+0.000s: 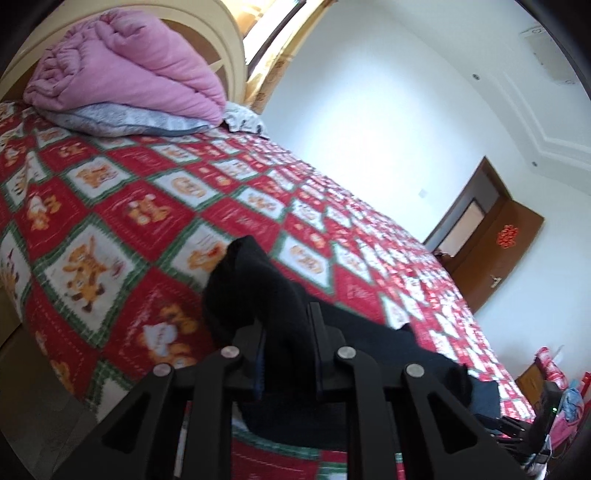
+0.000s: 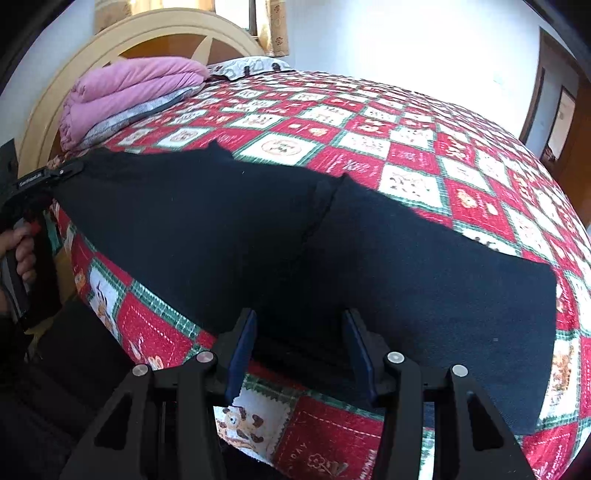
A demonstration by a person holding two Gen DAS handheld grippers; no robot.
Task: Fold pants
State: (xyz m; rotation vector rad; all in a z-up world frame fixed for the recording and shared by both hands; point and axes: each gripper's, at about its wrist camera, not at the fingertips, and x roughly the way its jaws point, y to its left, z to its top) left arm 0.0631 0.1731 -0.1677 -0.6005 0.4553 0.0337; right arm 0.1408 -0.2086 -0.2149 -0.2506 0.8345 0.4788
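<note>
Black pants (image 2: 295, 243) lie spread across the near edge of a bed with a red, white and green patterned quilt (image 2: 424, 147). My left gripper (image 1: 286, 332) is shut on a bunched end of the pants (image 1: 251, 288), lifted a little off the quilt; it also shows at the far left of the right wrist view (image 2: 66, 170), pinching the pants' left end. My right gripper (image 2: 299, 332) is open, its blue-padded fingers (image 2: 242, 350) standing apart over the pants' near edge.
A folded pink blanket (image 1: 129, 74) lies on a grey pillow (image 1: 129, 122) by the cream headboard (image 2: 147, 29). A brown door (image 1: 495, 251) is in the white wall beyond the bed. Clutter (image 1: 554, 387) stands beside the bed's far end.
</note>
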